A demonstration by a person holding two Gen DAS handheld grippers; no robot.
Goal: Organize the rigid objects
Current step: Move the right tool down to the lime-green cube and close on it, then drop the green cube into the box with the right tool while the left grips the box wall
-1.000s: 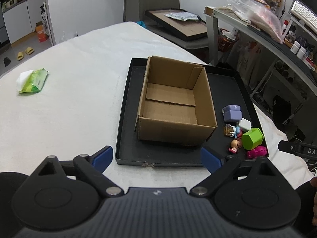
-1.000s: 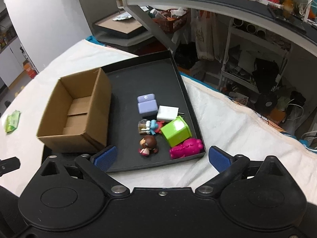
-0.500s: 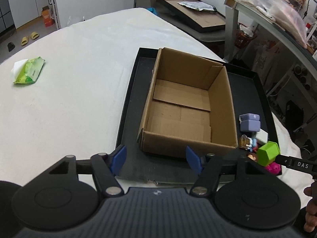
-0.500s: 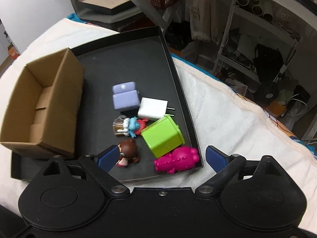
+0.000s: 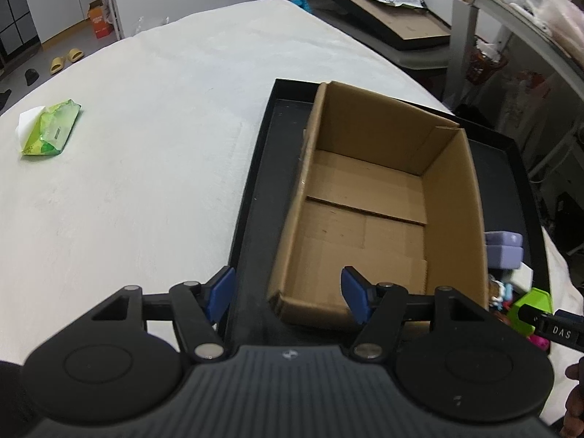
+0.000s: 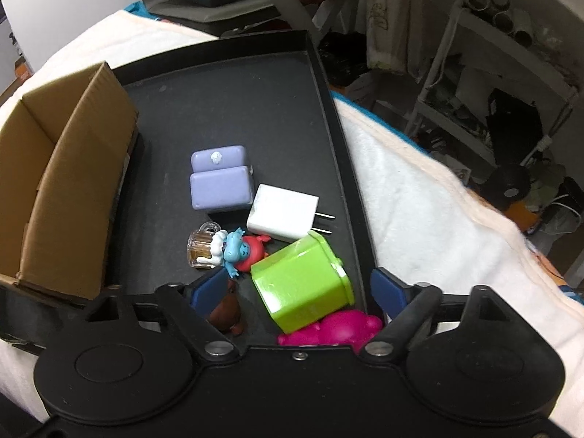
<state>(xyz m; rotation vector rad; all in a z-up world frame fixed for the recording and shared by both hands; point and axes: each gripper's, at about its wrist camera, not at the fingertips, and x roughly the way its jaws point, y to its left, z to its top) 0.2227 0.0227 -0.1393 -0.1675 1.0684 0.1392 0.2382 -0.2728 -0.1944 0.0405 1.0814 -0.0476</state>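
A black tray (image 6: 339, 116) lies on the white-covered worktop (image 5: 146, 146), carrying an empty cardboard box (image 5: 383, 197) whose long axis runs away from the left camera, open side up. Right of the box sit a lilac toy sofa (image 6: 221, 179), a white charger (image 6: 283, 211) with prongs pointing toward the tray's right wall, a blue figurine (image 6: 237, 250) beside a tiny mug (image 6: 200, 250), a lime green cup (image 6: 303, 284) tipped on its side, a pink toy (image 6: 339, 328) and a brown figure (image 6: 226, 310). The right gripper (image 6: 299, 286) hangs spread wide, its fingers (image 6: 387, 288) flanking the cup and gripping nothing. The left gripper (image 5: 288, 292) is spread too, empty, straddling the box's near left corner. A green packet (image 5: 51, 131) lies well apart.
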